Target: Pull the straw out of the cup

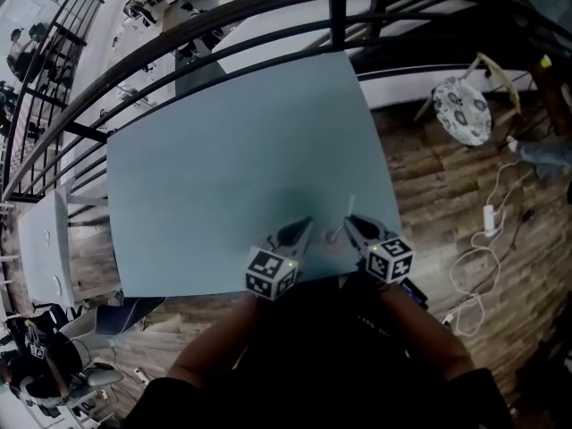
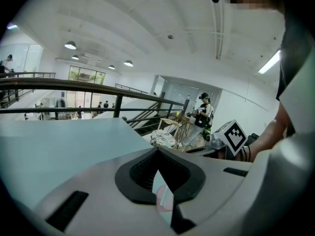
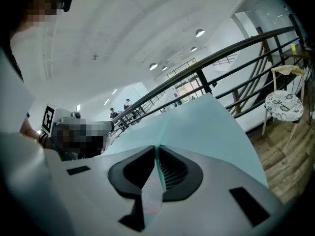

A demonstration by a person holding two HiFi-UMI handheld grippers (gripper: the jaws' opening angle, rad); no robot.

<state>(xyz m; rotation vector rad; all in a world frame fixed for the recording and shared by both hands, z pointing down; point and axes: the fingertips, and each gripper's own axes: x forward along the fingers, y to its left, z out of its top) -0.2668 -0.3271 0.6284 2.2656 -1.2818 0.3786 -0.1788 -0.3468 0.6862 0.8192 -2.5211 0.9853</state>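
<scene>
Pale blue table fills frame centre. Small pinkish cup sits near table's lower edge, with white straw rising from it. Right gripper pinches straw, jaws narrow. Left gripper is just left of cup, jaw tips together, cup glimpsed through gap behind them.

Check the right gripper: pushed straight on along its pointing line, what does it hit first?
The straw: the right gripper looks closed on a whitish thing, most likely that straw, standing in the cup. Past it lies bare blue table, then the railing; depth is unclear.
</scene>
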